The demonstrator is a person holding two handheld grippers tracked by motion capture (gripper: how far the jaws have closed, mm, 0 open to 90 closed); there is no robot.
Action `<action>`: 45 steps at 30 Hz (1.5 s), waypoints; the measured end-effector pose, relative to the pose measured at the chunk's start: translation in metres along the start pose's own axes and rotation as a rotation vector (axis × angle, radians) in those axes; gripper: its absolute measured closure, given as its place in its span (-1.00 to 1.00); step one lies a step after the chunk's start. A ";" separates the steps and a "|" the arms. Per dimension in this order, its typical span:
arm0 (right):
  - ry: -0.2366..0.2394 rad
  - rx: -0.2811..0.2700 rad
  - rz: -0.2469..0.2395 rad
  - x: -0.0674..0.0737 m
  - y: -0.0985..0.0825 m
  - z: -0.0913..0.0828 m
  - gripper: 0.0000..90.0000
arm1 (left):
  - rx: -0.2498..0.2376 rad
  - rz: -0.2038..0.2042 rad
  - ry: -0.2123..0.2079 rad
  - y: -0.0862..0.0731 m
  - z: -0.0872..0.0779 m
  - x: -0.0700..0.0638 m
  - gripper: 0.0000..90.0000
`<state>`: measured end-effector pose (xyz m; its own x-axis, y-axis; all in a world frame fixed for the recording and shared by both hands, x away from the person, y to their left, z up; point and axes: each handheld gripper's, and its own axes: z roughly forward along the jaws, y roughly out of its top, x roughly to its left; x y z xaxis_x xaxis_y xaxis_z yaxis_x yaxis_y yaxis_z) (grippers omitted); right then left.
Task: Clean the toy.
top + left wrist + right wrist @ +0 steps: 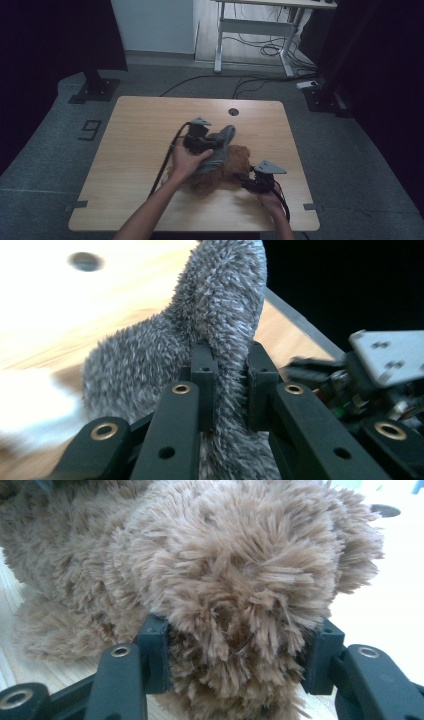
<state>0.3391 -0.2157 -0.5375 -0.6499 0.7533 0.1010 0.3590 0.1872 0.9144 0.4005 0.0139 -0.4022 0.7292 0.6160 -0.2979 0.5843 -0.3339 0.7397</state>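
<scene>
Left gripper pinches the grey fuzzy cloth, lifted partly off the brown plush toy mid-table; right gripper clamps the toy's fur; cloth probably half off, full removal left.

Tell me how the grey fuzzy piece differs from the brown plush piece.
The grey fuzzy piece is grey with short pile; the brown plush piece is tan and shaggier. The grey piece is lifted, pinched in the left tool; the brown one lies on the table, a thicker clump gripped by the right tool. Both are soft and furry.
</scene>
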 end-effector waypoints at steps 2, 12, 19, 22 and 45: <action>0.001 0.001 -0.001 0.000 0.000 0.000 -0.03 | 0.038 0.025 0.016 0.004 0.021 -0.010 0.74; -0.002 0.016 -0.001 0.000 0.000 0.000 -0.02 | 0.053 0.041 0.063 -0.016 0.044 -0.005 0.73; -0.007 0.020 0.008 0.002 0.000 0.001 -0.01 | 0.057 -0.040 0.130 -0.034 0.019 0.032 0.73; -0.011 0.022 0.007 0.003 0.000 0.003 0.01 | 0.032 -0.083 0.119 -0.039 0.004 0.048 0.73; 0.005 0.026 0.017 0.001 -0.001 0.001 0.11 | 0.119 -0.208 0.321 -0.126 -0.061 0.141 0.72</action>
<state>0.3391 -0.2145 -0.5389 -0.6470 0.7532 0.1190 0.3877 0.1906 0.9019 0.4081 0.1858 -0.5003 0.4537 0.8646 -0.2160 0.7587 -0.2476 0.6026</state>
